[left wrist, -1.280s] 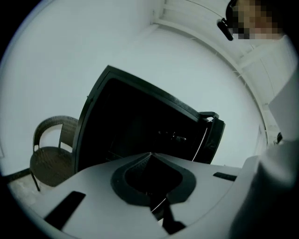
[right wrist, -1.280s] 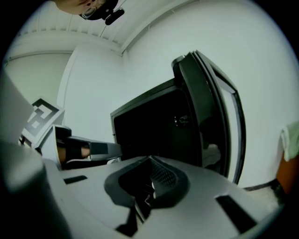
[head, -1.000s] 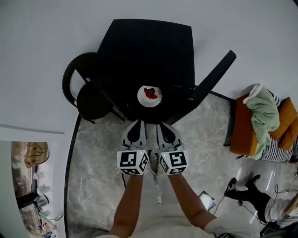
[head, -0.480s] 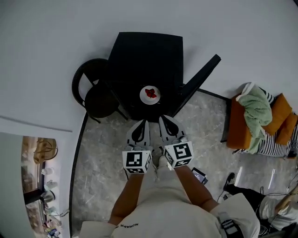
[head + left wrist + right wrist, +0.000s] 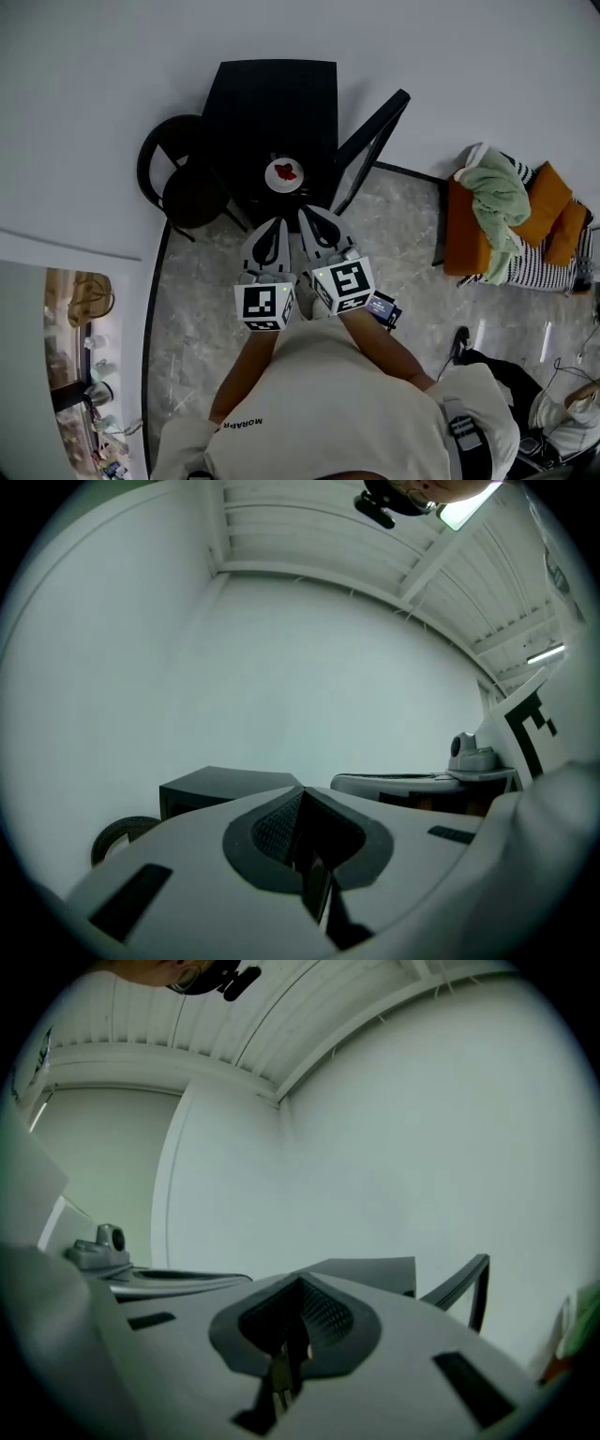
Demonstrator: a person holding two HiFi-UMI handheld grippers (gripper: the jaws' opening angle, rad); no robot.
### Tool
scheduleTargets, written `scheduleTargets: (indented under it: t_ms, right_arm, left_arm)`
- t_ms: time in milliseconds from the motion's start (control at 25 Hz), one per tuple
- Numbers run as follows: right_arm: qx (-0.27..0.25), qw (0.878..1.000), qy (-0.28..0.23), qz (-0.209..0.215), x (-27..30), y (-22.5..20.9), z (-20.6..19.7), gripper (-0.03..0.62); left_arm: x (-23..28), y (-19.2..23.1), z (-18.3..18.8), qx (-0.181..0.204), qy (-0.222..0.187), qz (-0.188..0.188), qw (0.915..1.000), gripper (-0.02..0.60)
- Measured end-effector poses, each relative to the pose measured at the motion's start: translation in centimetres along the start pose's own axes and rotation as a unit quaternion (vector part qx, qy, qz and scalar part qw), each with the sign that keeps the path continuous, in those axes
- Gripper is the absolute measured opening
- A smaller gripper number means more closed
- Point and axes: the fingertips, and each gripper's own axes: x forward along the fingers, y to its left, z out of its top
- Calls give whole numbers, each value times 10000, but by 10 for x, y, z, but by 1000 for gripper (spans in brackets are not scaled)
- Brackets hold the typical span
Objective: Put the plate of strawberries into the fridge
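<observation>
A small white plate (image 5: pixel 284 174) with red strawberries sits on a dark surface in front of the black fridge (image 5: pixel 272 103), whose door (image 5: pixel 370 141) stands open to the right. My left gripper (image 5: pixel 272 225) and right gripper (image 5: pixel 314 214) are side by side, nearer to me than the plate and apart from it. Both are shut with nothing between the pads. In the left gripper view my shut left gripper (image 5: pixel 302 794) points level at the white wall over the fridge top (image 5: pixel 225 785). The right gripper (image 5: pixel 300 1283) points level too, with the door (image 5: pixel 464 1288) beside it.
A round black chair (image 5: pixel 183 183) stands left of the fridge. An orange seat (image 5: pixel 469 244) with a green cloth and striped fabric is at the right. A shelf of kitchenware (image 5: pixel 70 375) shows at the lower left, and another person's leg (image 5: pixel 492 370) at the lower right.
Both grippers have risen together, still shut and side by side. The plate and fridge now look smaller and farther below, and the person's torso fills more of the head view.
</observation>
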Motion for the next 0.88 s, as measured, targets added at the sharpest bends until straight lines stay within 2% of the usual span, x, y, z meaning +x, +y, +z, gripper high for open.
scheduleTargets:
  t_ms: [320,600,880]
  right_arm:
    - [-120,9996,-244,-69,-4,-5,21,3]
    - [-186,9993,-313,0,0,7,22,3]
    - [-52,9995,-304,-69,5,-3,18,3]
  left_arm:
    - [0,-2,22,180,-159,-69,9997,0]
    - [0,3,24,39,-217,-17,9998,0]
    - [0,9,24,72,-222,72,9997,0]
